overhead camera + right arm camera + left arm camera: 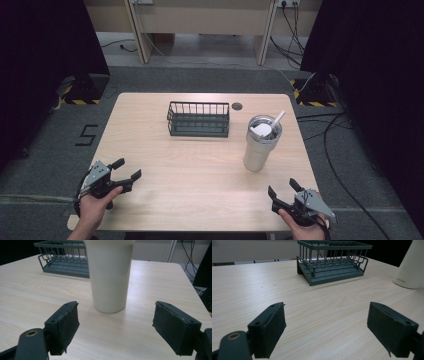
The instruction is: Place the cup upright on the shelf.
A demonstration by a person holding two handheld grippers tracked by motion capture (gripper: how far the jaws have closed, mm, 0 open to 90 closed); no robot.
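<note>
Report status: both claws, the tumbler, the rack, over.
Left claw open, empty, near table edge. Right claw open, empty, facing tumbler. Tumbler upright, straw in lid, right of wire rack. Path clear.

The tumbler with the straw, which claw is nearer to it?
Right. The right claw sits just in front of the tumbler, slightly to its right; the left claw is far across the table.

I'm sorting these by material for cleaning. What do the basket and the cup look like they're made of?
The basket looks like thin metal wire with a matte dark grey coating: slim, evenly bent bars around a solid base. The cup has a smooth cream body with a soft sheen, possibly coated steel or plastic; its rim looks clear or silvery, and a white straw sticks out.
</note>
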